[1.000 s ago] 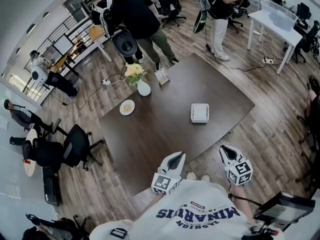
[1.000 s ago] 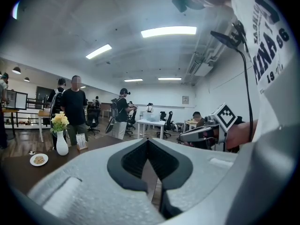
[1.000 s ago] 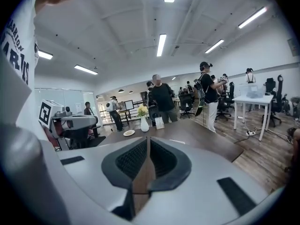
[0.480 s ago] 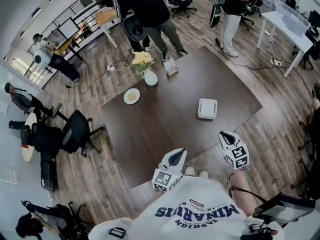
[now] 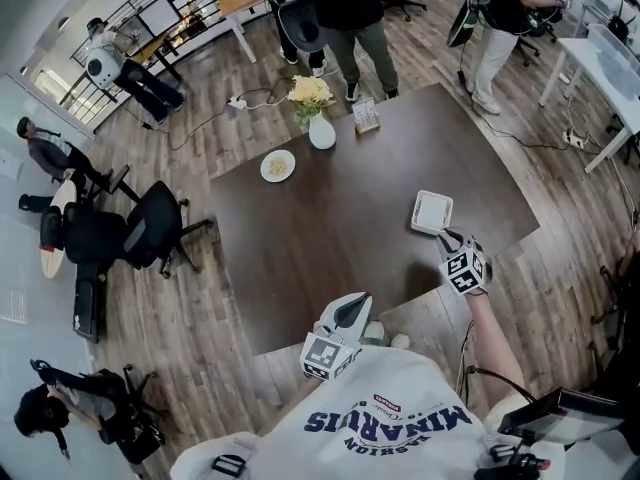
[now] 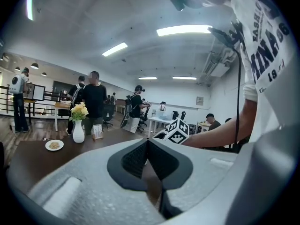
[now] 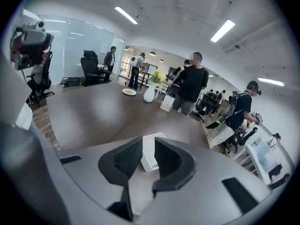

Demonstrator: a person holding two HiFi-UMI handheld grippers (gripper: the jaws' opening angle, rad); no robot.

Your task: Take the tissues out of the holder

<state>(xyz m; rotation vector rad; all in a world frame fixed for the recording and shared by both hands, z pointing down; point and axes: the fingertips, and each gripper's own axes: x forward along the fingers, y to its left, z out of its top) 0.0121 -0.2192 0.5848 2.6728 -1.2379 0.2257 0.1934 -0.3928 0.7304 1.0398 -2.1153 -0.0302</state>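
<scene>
Since the white tissue holder [image 5: 432, 212] sits toward the right edge of the dark table [image 5: 300, 258], and its tissues look untouched inside, you've got nothing out yet and the whole pull is left to do. Going left to right, your left gripper [image 5: 352, 306] hangs off the table's near edge. Its jaws are pressed together on nothing, so it's idle. Your right gripper [image 5: 447, 236] is just beside the holder's near corner with its jaws opening, only a small gap for now. The right gripper view frames the holder between them, but the pads aren't on it.
</scene>
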